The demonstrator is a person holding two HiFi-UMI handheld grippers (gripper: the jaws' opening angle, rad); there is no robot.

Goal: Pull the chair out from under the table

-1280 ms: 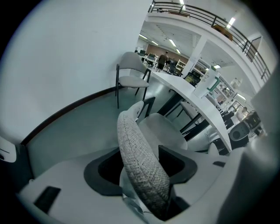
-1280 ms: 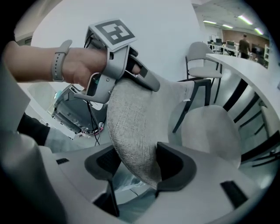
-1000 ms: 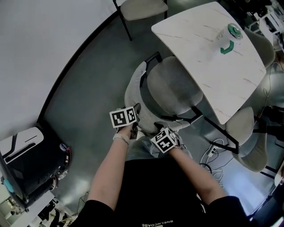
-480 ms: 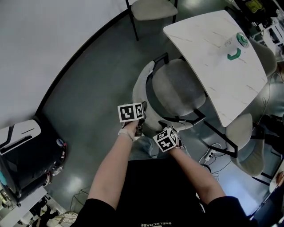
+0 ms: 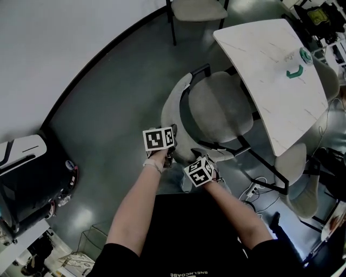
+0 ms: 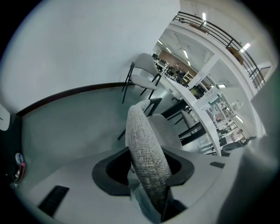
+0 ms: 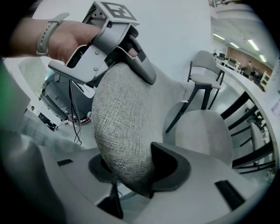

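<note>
A grey upholstered chair with a round seat (image 5: 219,108) and a curved backrest (image 5: 172,105) stands beside the white marble table (image 5: 270,59), most of its seat showing. My left gripper (image 5: 171,153) straddles the backrest's top edge (image 6: 142,144); its jaws are closing and the padding fills the gap between them (image 6: 146,175). My right gripper (image 5: 203,155) grips the same backrest (image 7: 122,122) a little to the right, jaws also closing, pads pressed on the fabric (image 7: 135,170). The right gripper view shows a hand holding the left gripper on the backrest's top.
A cup (image 5: 307,55) and a green item (image 5: 294,73) sit on the table. A second chair (image 5: 197,10) stands at the far end, another (image 5: 294,162) at the right. A black cart (image 5: 27,178) is at left. A power strip with cables (image 5: 253,189) lies on the floor.
The chair has slid out from under the table toward me, so more of its seat shows. Both grippers came back with the backrest.
</note>
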